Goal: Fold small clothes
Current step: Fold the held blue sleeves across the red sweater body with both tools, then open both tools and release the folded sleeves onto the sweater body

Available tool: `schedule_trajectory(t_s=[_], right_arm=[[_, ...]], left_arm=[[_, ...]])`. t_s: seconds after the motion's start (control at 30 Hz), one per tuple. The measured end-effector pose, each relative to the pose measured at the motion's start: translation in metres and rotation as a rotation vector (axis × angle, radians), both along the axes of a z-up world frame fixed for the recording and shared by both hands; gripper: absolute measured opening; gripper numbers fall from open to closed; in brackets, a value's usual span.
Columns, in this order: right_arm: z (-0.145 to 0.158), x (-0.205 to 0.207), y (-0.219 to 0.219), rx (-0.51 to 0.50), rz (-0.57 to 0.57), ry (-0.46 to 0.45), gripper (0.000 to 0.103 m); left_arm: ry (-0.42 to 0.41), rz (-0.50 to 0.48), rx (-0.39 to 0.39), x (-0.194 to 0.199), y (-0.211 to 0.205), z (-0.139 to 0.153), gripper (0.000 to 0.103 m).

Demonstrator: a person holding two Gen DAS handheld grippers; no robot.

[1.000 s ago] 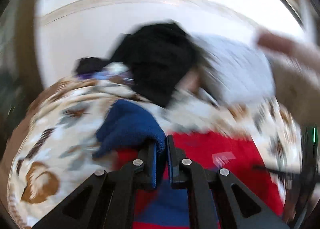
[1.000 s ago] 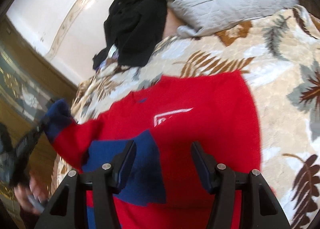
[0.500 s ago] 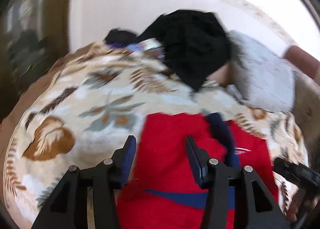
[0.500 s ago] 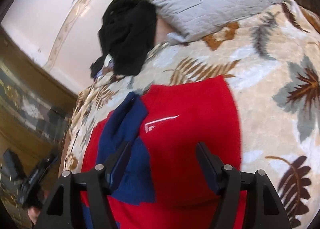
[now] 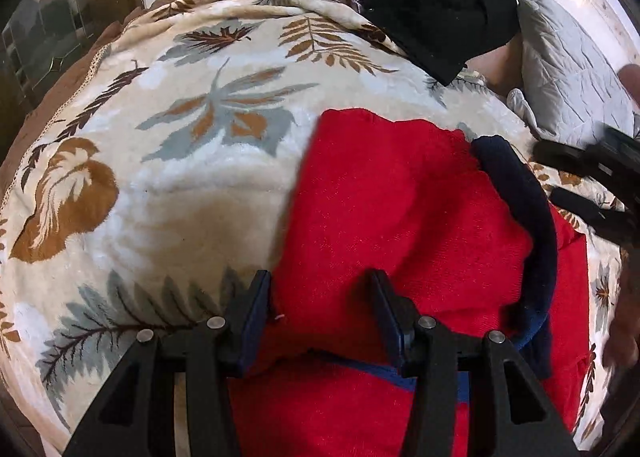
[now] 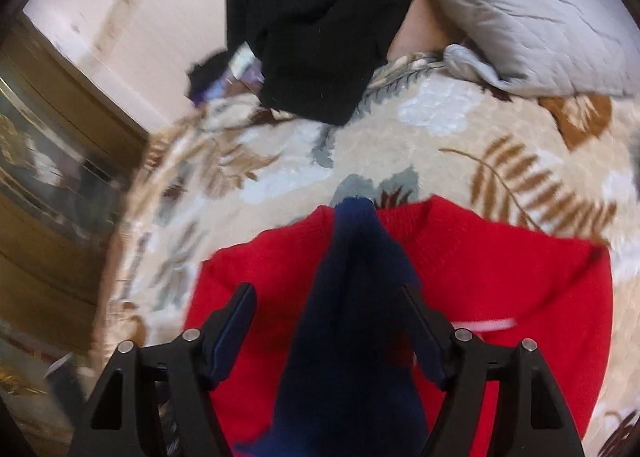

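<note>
On the leaf-print blanket (image 5: 200,185) your red sweater (image 5: 384,193) lies flat; left tongs (image 5: 320,293) spread over its edge, right tongs (image 6: 326,311) just widening, straddling the navy sleeve (image 6: 352,297) without pinching.

- left claw (image 5: 320,313): matte black plastic all over, looks 3D-printed, chunky and angular
- its two fingers (image 5: 252,317) are flat slabs with a dark bluish pad face on the inner side
- four small round silver screws sit in a row across its arms just behind the fingers, two per side
- behind the screws the arms widen into open triangular frames with cut-out holes
- right claw (image 6: 328,329): same build, black with bluish inner pads, four silver screws, triangular cut-outs
- seen from the left claw's camera, the right one is a blurry black boxy shape off to the side
- no cables or markings that I can make out
</note>
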State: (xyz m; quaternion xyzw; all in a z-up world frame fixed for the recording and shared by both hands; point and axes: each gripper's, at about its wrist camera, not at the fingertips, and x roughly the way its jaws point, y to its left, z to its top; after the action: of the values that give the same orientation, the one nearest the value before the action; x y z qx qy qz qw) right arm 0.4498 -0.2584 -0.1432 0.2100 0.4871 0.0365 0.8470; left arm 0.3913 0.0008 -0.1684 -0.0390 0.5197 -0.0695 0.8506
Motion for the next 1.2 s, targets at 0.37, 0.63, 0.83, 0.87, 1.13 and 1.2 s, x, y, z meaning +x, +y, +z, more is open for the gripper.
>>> schedule_trajectory(t_s=[0.37,0.63,0.83,0.87,1.13,1.2], right_arm=[[0.004,-0.024,-0.013,-0.130,-0.005,-0.077,0.008],[0.018,-0.153,-0.089,-0.008,-0.084,-0.223,0.008],[-0.044,-0.192,-0.129,0.077,-0.174,0.036,0.012],[-0.046,-0.195,-0.139,0.145,-0.200,0.055,0.012],[-0.008,-0.199,-0.148,0.135,-0.241,-0.148,0.015],[-0.010,-0.185,-0.131,0.080,-0.199,-0.126,0.015]], left_arm=[[-0.018,-0.015,0.038,-0.005,-0.004,0.000,0.051],[-0.059,-0.019,0.101,-0.022,-0.016,0.004,0.051],[-0.110,-0.053,0.182,-0.043,-0.027,0.010,0.051],[-0.112,-0.057,0.189,-0.046,-0.028,0.010,0.051],[-0.189,-0.084,0.174,-0.065,-0.037,0.022,0.052],[-0.168,-0.096,0.189,-0.062,-0.044,0.016,0.065]])
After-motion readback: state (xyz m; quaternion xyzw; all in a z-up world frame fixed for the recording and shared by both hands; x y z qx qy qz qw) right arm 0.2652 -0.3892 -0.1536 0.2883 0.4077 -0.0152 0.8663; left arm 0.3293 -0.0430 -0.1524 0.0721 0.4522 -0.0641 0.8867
